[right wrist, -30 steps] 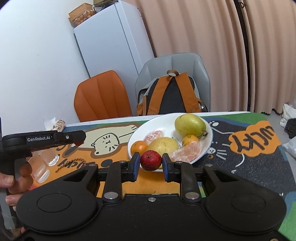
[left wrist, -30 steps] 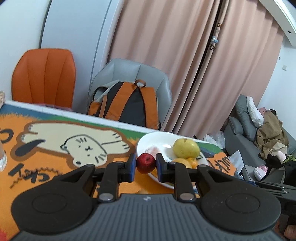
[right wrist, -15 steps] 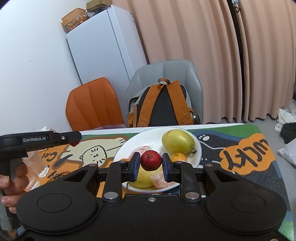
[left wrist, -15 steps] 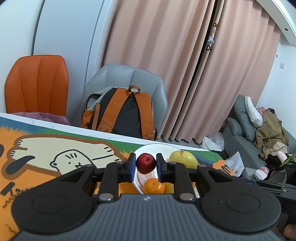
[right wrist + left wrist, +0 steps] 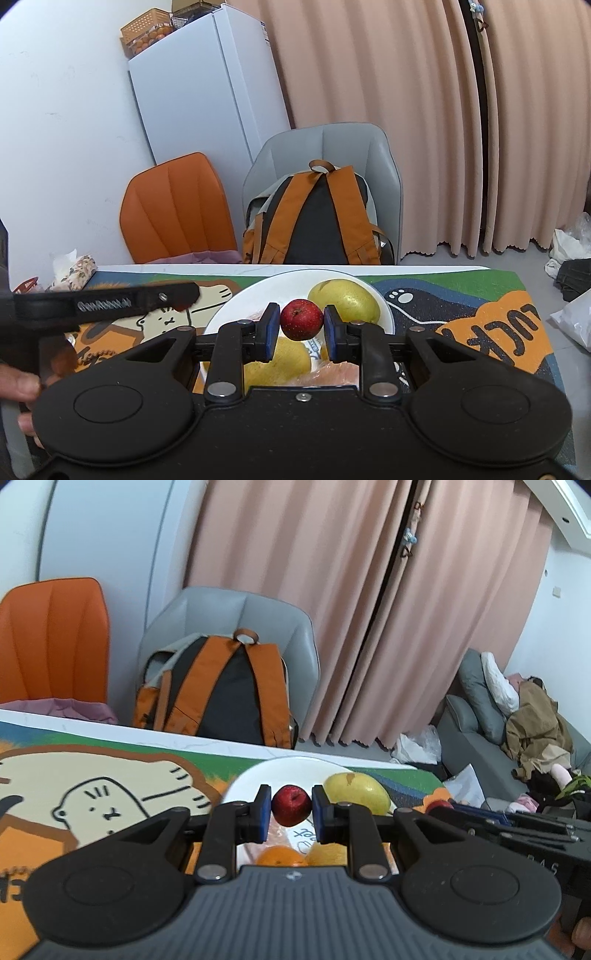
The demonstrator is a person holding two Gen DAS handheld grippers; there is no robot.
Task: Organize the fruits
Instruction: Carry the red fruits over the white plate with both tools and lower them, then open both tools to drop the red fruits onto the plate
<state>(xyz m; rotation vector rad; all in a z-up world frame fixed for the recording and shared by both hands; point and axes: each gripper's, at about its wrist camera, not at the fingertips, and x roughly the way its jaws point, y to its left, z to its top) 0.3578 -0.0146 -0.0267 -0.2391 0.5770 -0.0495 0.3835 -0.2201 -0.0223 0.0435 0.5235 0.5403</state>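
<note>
Two red fruits, one clamped in each gripper's fingers, above white plate (image 5: 384,314) with pear (image 5: 345,301) and orange (image 5: 282,857).

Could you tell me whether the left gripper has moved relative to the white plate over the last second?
Yes. The left gripper and its small red fruit were short of the white plate's near-left rim; now they are above the plate.

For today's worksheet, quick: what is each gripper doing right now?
Left gripper: shut on a small red fruit.
Right gripper: shut on another small red fruit.
</note>
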